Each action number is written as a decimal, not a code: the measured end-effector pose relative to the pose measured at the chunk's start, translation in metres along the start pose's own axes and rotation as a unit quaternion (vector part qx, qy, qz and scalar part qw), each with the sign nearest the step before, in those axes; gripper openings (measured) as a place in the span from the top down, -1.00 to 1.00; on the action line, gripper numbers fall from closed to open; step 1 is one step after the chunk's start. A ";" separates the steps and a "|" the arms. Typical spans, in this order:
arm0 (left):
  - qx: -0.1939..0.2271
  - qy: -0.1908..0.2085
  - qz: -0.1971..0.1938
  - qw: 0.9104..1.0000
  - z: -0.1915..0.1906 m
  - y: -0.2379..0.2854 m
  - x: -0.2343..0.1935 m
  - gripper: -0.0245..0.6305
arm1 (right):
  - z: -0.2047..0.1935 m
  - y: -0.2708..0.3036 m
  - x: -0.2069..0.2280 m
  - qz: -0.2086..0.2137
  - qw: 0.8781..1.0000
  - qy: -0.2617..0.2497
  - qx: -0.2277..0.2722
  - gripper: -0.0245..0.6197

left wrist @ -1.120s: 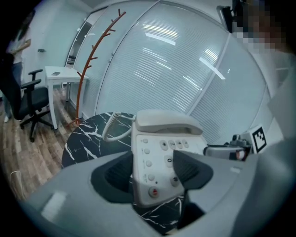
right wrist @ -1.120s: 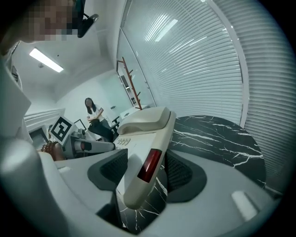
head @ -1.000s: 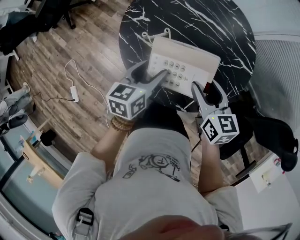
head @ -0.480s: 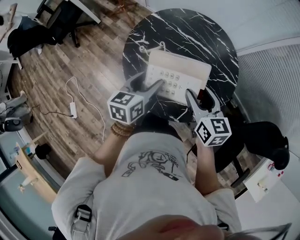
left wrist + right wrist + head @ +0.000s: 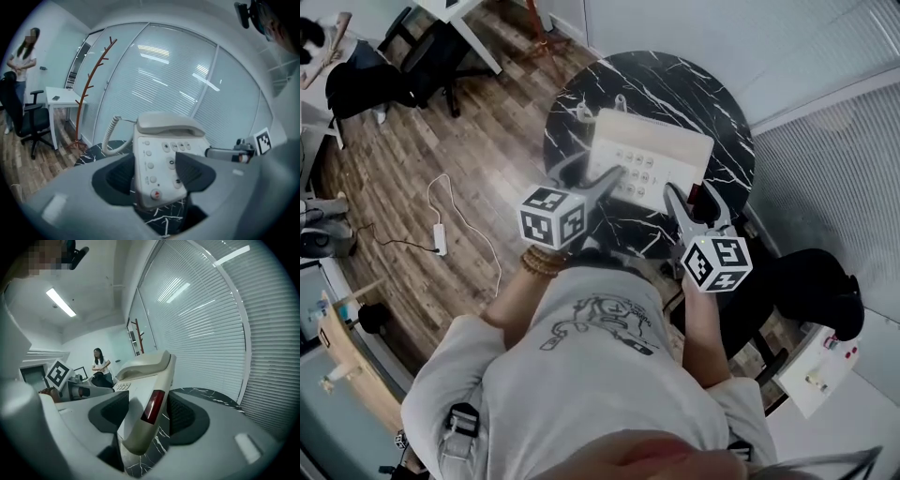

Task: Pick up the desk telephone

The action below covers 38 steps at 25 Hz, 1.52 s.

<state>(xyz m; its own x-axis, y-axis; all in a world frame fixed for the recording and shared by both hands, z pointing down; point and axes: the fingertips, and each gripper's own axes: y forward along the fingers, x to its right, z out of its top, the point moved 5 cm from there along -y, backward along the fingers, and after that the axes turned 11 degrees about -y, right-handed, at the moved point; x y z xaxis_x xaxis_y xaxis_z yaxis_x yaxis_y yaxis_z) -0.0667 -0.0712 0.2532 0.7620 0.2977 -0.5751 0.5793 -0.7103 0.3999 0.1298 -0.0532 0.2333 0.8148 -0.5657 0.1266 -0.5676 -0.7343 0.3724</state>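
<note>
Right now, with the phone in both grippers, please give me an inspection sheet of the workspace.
Surface: round black marble table.
Job's things: beige phone, handset on its cradle, over the table.
Clutter: nothing seen.
Grippers: left gripper shut on the phone's left side; right gripper shut on its right side.
Cables: coiled cord at the phone; white cable on the floor.
Surroundings: chair, coat stand, blinds.

No word, brand or number reads clearly anywhere. The keys [image 5: 171,163] of the desk telephone [image 5: 168,124] between the left gripper's [image 5: 159,172] jaws carry small dark marks; the one just beside its right-hand pad looks like a ring or zero, and the others are too blurred to tell. The drawing on the shirt [image 5: 602,328] behind the gripper has lettering too small to read.
</note>
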 end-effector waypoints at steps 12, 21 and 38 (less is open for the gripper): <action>0.024 0.012 -0.013 1.000 0.026 -0.015 0.025 0.09 | 0.035 -0.018 -0.006 -0.015 0.999 -0.017 0.029 0.11; 0.027 0.018 -0.016 0.999 0.031 -0.015 0.027 0.09 | 0.040 -0.020 -0.006 -0.021 0.999 -0.018 0.036 0.11; 0.021 0.018 -0.022 0.999 0.032 -0.011 0.025 0.09 | 0.038 -0.018 -0.005 -0.027 0.999 -0.010 0.038 0.11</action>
<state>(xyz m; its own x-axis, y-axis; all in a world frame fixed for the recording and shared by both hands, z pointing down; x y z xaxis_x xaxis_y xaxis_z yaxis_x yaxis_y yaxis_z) -0.0630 -0.0760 0.2115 0.7471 0.3514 -0.5642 0.5998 -0.7221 0.3446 0.1314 -0.0516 0.1907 0.8420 -0.5320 0.0898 -0.5316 -0.7897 0.3063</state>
